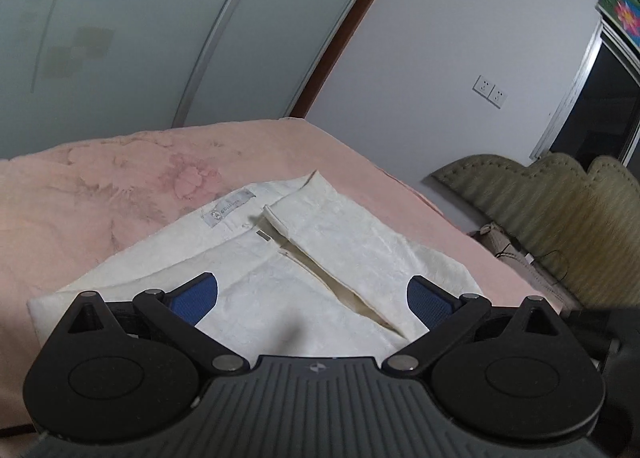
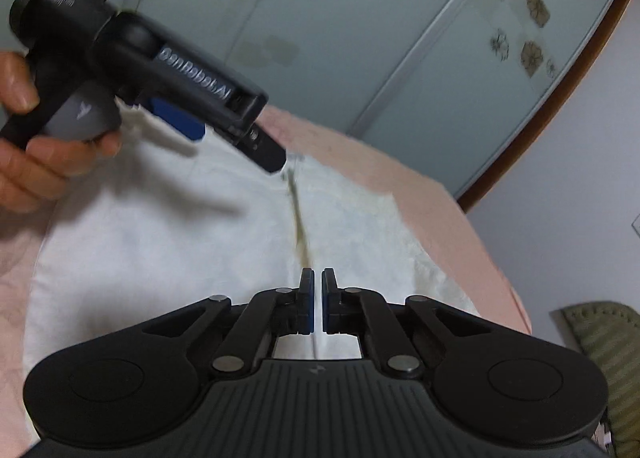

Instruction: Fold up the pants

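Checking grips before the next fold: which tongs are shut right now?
The right tongs: blue pads nearly touching above the white pants. The left tongs stand wide open.

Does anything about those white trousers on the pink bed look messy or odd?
Mostly tidy, but the cream-white textured pants on the pink blanket lie with the fly gaping open, its flap turned back, and the grey inner label showing. A yellowish tinge runs along the opening.
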Demonstrator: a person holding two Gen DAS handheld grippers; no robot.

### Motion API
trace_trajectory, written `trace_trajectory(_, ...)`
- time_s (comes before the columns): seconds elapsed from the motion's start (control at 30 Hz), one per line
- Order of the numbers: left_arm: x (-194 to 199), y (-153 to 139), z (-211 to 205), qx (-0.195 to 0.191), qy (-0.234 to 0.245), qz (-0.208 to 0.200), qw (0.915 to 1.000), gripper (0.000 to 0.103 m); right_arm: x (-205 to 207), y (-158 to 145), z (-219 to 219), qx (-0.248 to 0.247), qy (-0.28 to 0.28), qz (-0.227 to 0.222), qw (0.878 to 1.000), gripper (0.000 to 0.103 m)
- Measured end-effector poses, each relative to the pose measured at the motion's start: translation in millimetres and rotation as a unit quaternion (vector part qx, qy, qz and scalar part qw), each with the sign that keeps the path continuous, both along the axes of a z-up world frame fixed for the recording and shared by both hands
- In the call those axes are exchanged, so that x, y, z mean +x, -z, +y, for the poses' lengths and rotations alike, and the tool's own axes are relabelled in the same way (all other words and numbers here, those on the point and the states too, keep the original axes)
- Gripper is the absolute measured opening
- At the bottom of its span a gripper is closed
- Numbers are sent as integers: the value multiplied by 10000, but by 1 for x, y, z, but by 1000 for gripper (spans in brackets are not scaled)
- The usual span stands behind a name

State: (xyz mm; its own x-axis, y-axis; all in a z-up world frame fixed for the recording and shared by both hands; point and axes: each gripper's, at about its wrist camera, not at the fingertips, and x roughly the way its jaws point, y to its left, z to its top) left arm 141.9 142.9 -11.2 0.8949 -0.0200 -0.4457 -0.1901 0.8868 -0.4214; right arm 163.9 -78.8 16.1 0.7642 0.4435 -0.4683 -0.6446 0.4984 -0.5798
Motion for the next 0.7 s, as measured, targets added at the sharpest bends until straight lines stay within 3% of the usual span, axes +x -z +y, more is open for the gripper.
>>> trace_trajectory(0.03,2,2,-3,151,-40,35,9999,102,9,-4,-4,135,120,-34,9998,4)
trace_trajectory(0.1,3,10,-5,357,-100,103,9993,102,44,-13,-14,425,482,384,9972,16)
trace_trajectory(0.13,6,15,-6,407,-102,187,9989,102,62,-17,-21,693,618,540,9942,32)
trace_trajectory(0.17,9,19,-7,431,-82,278,9986,102,83,-21,-29,956,713,731,9902,68)
trace_trajectory(0.2,12,23,-7,456,-46,373,9983,102,107,-22,-38,1144,846,952,9852,89)
trace_trajectory(0.23,14,26,-8,514,-28,432,9977,102,126,-23,-43,1275,994,1009,9817,103)
trace_trajectory(0.43,20,32,-22,1057,53,569,9928,103,230,-10,-67,2004,1386,2100,9469,102)
trace_trajectory(0.53,24,33,-32,1346,191,665,9885,103,271,6,-60,2035,1467,2680,9302,97)
trace_trajectory(0.57,25,34,-34,1398,243,690,9875,103,282,13,-56,1992,1511,2930,9229,91)
trace_trajectory(0.6,25,34,-35,1447,273,710,9866,103,291,20,-51,1946,1551,3089,9180,81)
trace_trajectory(0.67,24,34,-36,1440,294,692,9867,102,292,22,-44,1916,1476,2967,9238,24)
trace_trajectory(0.7,22,32,-34,1363,293,653,9881,102,285,19,-43,1978,1317,2977,9246,10)
